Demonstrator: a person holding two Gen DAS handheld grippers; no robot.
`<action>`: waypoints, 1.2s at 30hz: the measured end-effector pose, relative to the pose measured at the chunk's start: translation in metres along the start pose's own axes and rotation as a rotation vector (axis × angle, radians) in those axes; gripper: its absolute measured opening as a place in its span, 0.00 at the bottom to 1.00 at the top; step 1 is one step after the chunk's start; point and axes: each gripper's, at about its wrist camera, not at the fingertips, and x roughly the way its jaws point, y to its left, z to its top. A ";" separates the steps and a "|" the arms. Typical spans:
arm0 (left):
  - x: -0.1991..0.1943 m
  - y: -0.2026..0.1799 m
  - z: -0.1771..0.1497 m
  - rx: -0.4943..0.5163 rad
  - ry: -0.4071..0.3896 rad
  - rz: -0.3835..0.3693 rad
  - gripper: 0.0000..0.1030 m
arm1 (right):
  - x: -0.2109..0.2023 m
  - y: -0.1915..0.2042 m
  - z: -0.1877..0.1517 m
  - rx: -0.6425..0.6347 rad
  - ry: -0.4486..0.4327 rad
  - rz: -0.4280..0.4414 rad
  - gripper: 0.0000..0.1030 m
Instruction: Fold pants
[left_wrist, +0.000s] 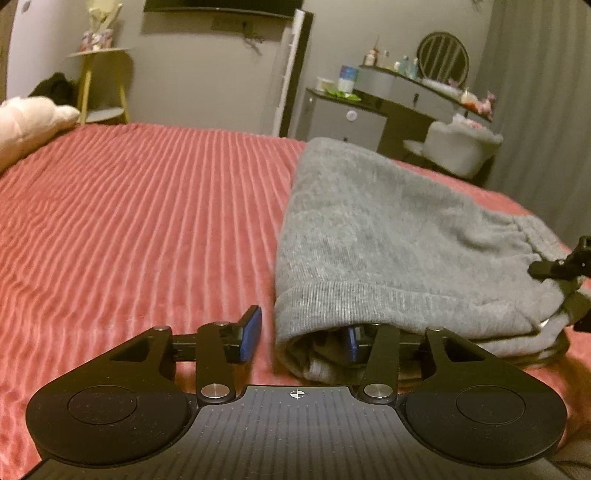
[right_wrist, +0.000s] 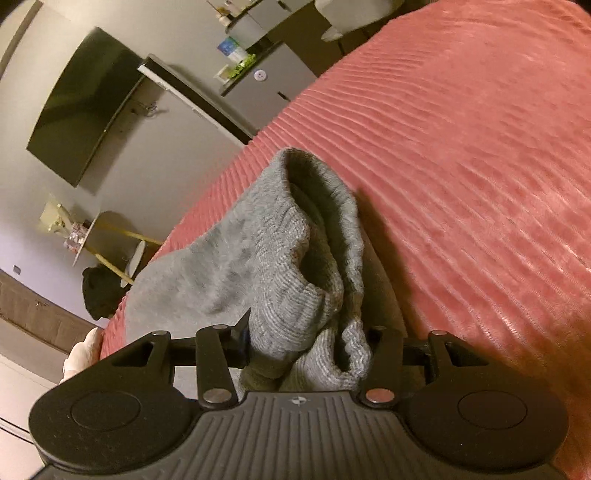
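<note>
Grey sweatpants (left_wrist: 388, 240) lie folded on the red ribbed bedspread (left_wrist: 147, 221). My left gripper (left_wrist: 301, 338) is open at the near cuff edge: its left finger stands bare on the bedspread, its right finger is tucked under the ribbed cuff (left_wrist: 369, 299). In the right wrist view the pants (right_wrist: 236, 266) bunch up between my right gripper's (right_wrist: 308, 347) fingers, which are wide apart around the ribbed hem (right_wrist: 295, 317). The right gripper also shows at the right edge of the left wrist view (left_wrist: 569, 280), at the waistband end.
A white plush pillow (left_wrist: 29, 125) lies at the bed's far left. Beyond the bed stand a yellow side table (left_wrist: 99, 85), a grey cabinet (left_wrist: 343, 118), a vanity desk (left_wrist: 417, 92) and a white chair (left_wrist: 461, 147). A dark screen (right_wrist: 77, 107) hangs on the wall.
</note>
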 end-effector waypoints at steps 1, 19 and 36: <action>-0.002 0.001 0.001 -0.013 -0.008 -0.016 0.36 | -0.003 0.003 0.000 -0.014 -0.005 0.016 0.44; -0.060 -0.018 0.009 -0.005 -0.077 0.037 0.52 | -0.058 -0.009 0.013 -0.122 -0.242 -0.188 0.88; 0.076 -0.096 0.107 0.202 0.027 0.002 0.52 | 0.021 0.064 -0.056 -0.661 -0.258 -0.140 0.31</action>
